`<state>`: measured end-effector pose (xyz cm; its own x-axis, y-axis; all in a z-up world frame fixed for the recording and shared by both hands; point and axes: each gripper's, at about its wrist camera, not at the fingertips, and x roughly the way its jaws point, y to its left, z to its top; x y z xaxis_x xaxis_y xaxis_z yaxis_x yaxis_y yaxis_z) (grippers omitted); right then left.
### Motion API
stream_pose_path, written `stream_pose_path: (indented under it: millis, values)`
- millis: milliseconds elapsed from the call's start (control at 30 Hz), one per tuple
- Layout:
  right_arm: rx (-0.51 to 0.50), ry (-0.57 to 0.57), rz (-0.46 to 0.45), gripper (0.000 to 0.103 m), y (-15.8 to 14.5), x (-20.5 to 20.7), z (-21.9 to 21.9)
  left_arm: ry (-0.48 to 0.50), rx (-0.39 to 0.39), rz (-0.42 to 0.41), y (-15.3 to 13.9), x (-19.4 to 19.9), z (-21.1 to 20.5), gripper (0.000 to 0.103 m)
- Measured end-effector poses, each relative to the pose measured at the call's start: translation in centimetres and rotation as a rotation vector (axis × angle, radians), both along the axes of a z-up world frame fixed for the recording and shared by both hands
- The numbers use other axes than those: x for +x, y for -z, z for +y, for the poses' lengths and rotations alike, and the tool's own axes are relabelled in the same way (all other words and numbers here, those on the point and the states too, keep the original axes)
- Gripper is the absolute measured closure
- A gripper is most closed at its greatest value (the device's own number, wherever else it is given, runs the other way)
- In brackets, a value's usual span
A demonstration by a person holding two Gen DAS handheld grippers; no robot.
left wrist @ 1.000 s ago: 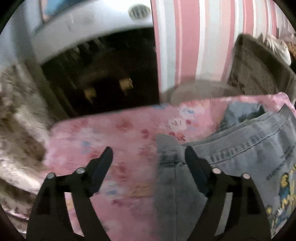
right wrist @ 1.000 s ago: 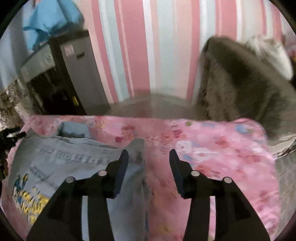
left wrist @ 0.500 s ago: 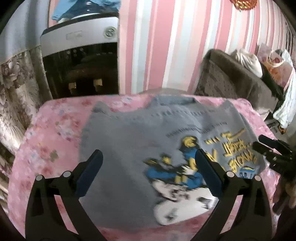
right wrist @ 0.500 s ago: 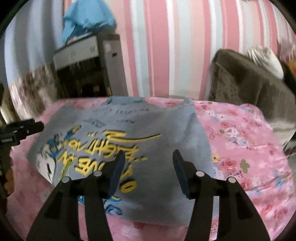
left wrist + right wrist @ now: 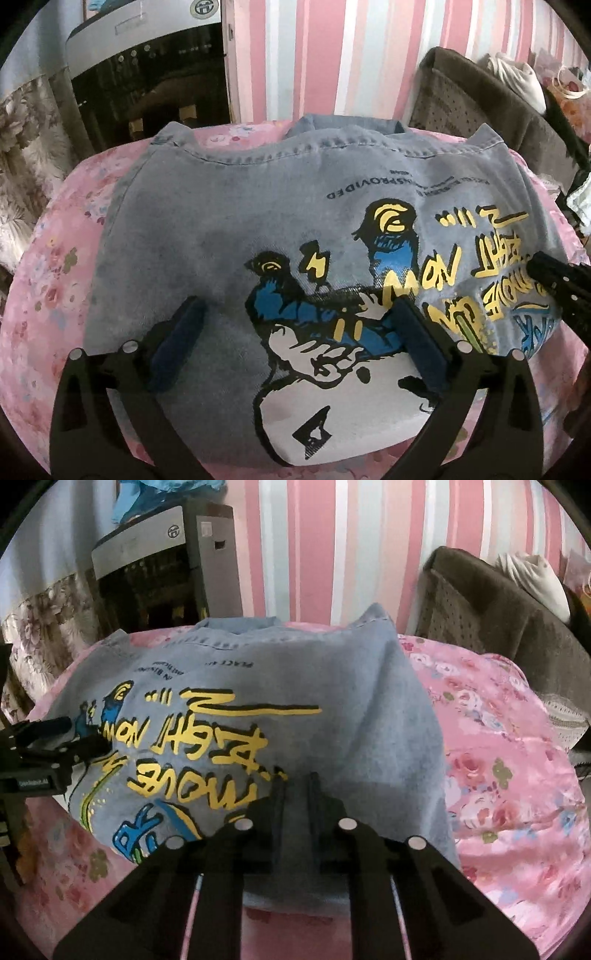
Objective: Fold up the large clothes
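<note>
One denim garment (image 5: 229,229) lies spread on a pink floral-covered surface (image 5: 51,266), its printed back facing up and its collar edge toward the striped wall (image 5: 332,55). The print shows cartoon figures in blue, black, white and yellow, with yellow hand-drawn lettering seen upside down; in the right wrist view (image 5: 332,701) the words "RIGHT NOW" and "MOVE" can be made out, and a small dark line above ends in "PROVIDED" in the left wrist view. The remaining small print is too fine to read.

The left gripper (image 5: 295,332) hovers over the lower middle of the garment with its blue-padded fingers (image 5: 177,343) spread wide, holding nothing. The right gripper (image 5: 295,794) sits at the garment's near right part, its jaws drawn almost together; whether a fold of denim is pinched between them cannot be told.

Beyond the surface stands a dark appliance with a silver top panel (image 5: 147,546) bearing a round logo, blue cloth (image 5: 162,494) piled on it. To the left hangs a floral fabric (image 5: 22,155). To the right is a brown chair (image 5: 498,602) with a white item (image 5: 535,576) on it.
</note>
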<state>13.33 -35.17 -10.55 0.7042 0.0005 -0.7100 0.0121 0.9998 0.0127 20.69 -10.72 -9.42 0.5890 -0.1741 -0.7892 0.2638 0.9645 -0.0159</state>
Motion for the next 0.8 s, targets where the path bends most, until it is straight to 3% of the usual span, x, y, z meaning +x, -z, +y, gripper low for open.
stream_pose_path:
  millis: [200,267,333,433,633,800]
  values:
    - [0.069,-0.006,-0.014,0.091,0.0,-0.3,-0.8,0.0,0.005,-0.005,-0.3,0.1,-0.1,0.003]
    - [0.101,-0.011,-0.025,0.086,-0.4,-0.6,-0.9,-0.009,-0.003,-0.006,-0.6,0.1,-0.1,0.003]
    - [0.166,-0.012,-0.051,0.073,-1.1,-1.2,-1.3,-0.022,-0.016,0.003,-1.0,-0.2,0.0,0.003]
    - [0.177,-0.004,-0.084,0.055,-2.1,-2.3,-1.2,-0.028,-0.026,0.009,-1.5,-0.8,0.0,0.003]
    - [0.148,0.024,-0.161,0.033,-4.2,-4.6,-0.8,-0.01,0.002,-0.036,-2.9,-2.5,-0.7,0.003]
    - [0.139,0.077,-0.213,0.023,-5.0,-6.1,-1.5,0.001,-0.009,-0.074,-4.2,-3.6,-1.2,0.003]
